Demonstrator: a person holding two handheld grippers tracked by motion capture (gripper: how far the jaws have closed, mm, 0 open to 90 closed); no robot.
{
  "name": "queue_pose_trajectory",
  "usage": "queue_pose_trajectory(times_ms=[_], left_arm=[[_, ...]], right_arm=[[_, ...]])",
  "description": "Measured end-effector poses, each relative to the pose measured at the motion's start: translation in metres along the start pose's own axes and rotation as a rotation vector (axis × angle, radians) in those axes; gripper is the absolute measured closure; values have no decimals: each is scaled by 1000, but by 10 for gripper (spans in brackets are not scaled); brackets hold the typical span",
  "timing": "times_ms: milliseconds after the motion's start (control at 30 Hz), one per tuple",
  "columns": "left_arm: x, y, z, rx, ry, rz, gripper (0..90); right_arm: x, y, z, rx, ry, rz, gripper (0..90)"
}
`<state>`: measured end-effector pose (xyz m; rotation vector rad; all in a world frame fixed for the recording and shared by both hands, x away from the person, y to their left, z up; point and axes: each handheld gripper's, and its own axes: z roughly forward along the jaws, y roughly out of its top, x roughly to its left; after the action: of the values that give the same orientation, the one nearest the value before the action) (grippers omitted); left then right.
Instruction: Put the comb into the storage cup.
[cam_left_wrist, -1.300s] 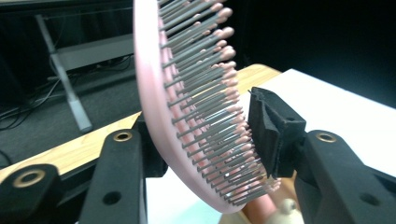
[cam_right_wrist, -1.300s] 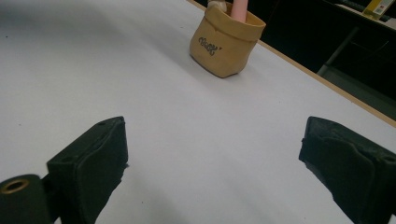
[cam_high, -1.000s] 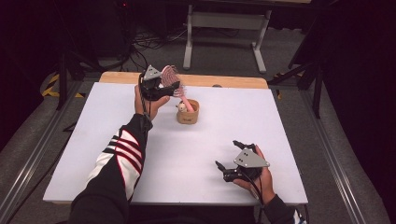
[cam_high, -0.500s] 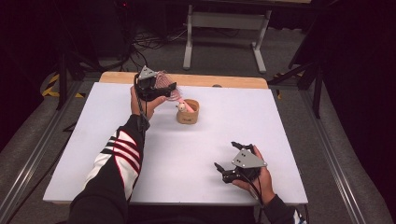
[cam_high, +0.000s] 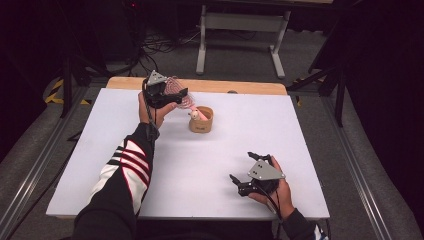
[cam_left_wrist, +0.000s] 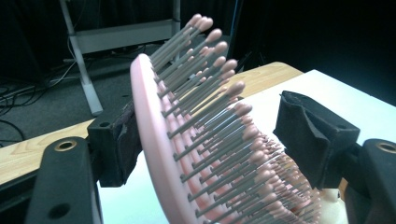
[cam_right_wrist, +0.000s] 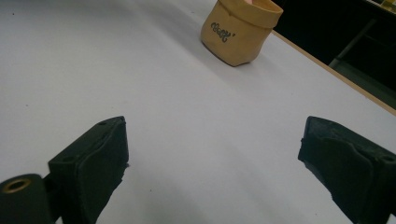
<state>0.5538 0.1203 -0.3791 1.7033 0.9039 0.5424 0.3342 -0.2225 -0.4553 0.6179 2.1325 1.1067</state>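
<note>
A pink paddle hairbrush (cam_high: 176, 90) leans with its handle end down in a small tan pouch (cam_high: 201, 121) at the back middle of the white table (cam_high: 100, 150). My left gripper (cam_high: 172, 97) is around the brush head, and its jaws have just been opening. In the left gripper view the brush (cam_left_wrist: 196, 140) rests its back on one pad (cam_left_wrist: 119, 144), while the other pad (cam_left_wrist: 313, 135) stands off the bristle tips. My right gripper (cam_high: 243, 167) lies open on the table at the front right. Its view looks past the right gripper (cam_right_wrist: 212, 163) to the pouch (cam_right_wrist: 238, 30).
A wooden strip (cam_high: 240, 87) runs along the table's far edge. Beyond it stand a grey desk frame (cam_high: 240, 30) and loose cables (cam_high: 155, 45) on the floor. Bare white tabletop lies between the pouch and the right gripper.
The left gripper has shifted a little left and toward the far edge. The brush head has tipped from upright to a lean. The right gripper has stayed put.
</note>
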Motion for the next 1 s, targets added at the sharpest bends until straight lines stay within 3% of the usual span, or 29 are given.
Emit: queue_pose_trajectory(times_ms=[500,667,1000], left_arm=[[2,-1,-10,-8,15,12,215],[4,-1,-15,-9,2,21,201],[2,0,-30,-20,2,65,185]], right_arm=[[1,1,0,-3,-4,-2,84],[1,1,0,-2,-7,-1,85],[1,1,-1,-8,-14,-2,85]])
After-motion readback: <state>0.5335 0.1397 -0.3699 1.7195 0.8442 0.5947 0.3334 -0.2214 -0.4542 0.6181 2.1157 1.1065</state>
